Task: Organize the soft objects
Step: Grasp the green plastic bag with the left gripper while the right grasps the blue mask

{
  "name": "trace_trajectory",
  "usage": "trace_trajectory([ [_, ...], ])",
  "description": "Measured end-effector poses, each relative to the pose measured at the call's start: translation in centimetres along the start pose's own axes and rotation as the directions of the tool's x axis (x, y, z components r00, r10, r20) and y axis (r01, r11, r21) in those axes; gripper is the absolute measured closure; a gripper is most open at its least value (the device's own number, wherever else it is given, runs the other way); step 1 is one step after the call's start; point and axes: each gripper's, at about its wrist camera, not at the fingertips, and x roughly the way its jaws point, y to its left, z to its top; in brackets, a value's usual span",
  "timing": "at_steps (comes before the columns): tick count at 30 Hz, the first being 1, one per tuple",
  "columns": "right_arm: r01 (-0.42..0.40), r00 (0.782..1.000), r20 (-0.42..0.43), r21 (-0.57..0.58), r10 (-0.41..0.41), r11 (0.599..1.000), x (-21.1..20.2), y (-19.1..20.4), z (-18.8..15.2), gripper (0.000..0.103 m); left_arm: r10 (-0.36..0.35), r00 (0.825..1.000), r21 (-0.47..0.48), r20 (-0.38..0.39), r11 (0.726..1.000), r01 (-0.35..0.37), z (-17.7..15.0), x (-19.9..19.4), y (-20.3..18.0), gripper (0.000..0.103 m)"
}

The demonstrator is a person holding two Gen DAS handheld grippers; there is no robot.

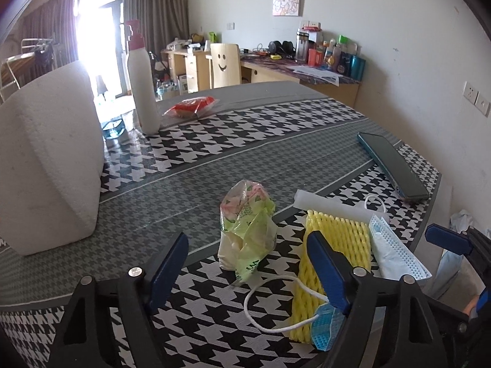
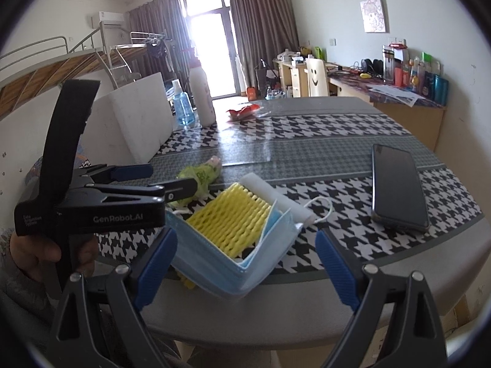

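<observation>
Blue-padded fingers of the left gripper [image 1: 245, 271] spread wide at the near table edge, straddling a crumpled green tissue packet [image 1: 247, 233] without pressing on it. Just right of that, yellow foam fruit netting [image 1: 337, 245] lying flat, with a blue face mask [image 2: 233, 263] folded around its near end and one white ear loop [image 1: 270, 306] trailing across the houndstooth tablecloth [image 1: 214, 322]. Behind the netting, touching it, a white foam sheet [image 2: 276, 196]. Further right, well apart from the pile, a dark smartphone [image 2: 397, 184].

Right gripper [image 2: 245, 270] likewise spread, jaws standing to either side of the folded mask, nothing pinched; pads clear of the fabric as far as the right wrist view shows.

Progress, as a judgement: partly done. Netting, mask and foam sheet gathered into one loose stack near the table edge; tissue packet apart from it, so probably the next piece to join. Large white foam block [image 1: 52, 159] upright at the left, white pump bottle [image 1: 142, 79] and red snack wrapper [image 1: 191, 107] far back, apparently untouched.

Pose: both tools tilted downward toward the tabletop, left one low and close over the packet, gripped from below by a hand [image 2: 40, 245] visible in the right wrist view; right one angled down at the mask from off the table's near rim.
</observation>
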Motion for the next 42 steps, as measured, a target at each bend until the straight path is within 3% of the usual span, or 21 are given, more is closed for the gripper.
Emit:
trace_trajectory([
  [4, -0.019, 1.000, 0.004, 0.039, 0.019, 0.999, -0.2, -0.6, -0.4, 0.009, 0.001, 1.000, -0.005, -0.020, 1.000, -0.001, 0.1, 0.8, 0.2, 0.028],
  [11, -0.039, 0.999, 0.001, 0.046, 0.039, 0.998, -0.2, -0.7, -1.1, 0.012, -0.019, 0.998, 0.001, -0.059, 1.000, 0.019, 0.2, 2.3, 0.0, 0.044],
  [13, -0.046, 0.999, -0.011, 0.055, 0.046, 0.997, 0.0, -0.7, -1.0, 0.020, -0.020, 0.998, 0.003, -0.065, 1.000, 0.020, 0.2, 2.6, -0.1, 0.045],
  [16, -0.066, 0.997, -0.035, 0.069, 0.069, 0.995, 0.4, -0.8, -1.2, 0.027, -0.025, 0.997, 0.008, -0.067, 1.000, 0.026, 0.2, 2.7, -0.3, 0.052],
  [17, -0.069, 0.996, -0.044, 0.067, 0.072, 0.995, 0.5, -0.8, -1.3, 0.029, -0.024, 0.997, 0.007, -0.070, 1.000, 0.025, 0.2, 2.8, -0.3, 0.059],
  [27, -0.084, 0.992, -0.090, 0.058, 0.089, 0.995, 0.4, -0.6, -1.9, 0.058, -0.028, 0.997, 0.003, -0.073, 1.000, 0.028, 0.2, 2.9, -0.1, 0.077],
  [34, -0.073, 0.993, -0.089, 0.040, 0.077, 0.996, -0.2, -0.2, -2.0, 0.079, -0.026, 0.999, 0.004, -0.042, 1.000, 0.027, 0.3, 1.8, 0.1, 0.080],
  [42, -0.064, 0.997, -0.034, 0.029, 0.065, 0.998, -2.2, -0.1, -1.3, 0.081, -0.046, 0.999, -0.003, 0.025, 0.999, 0.046, 0.6, -0.9, 0.7, 0.080],
])
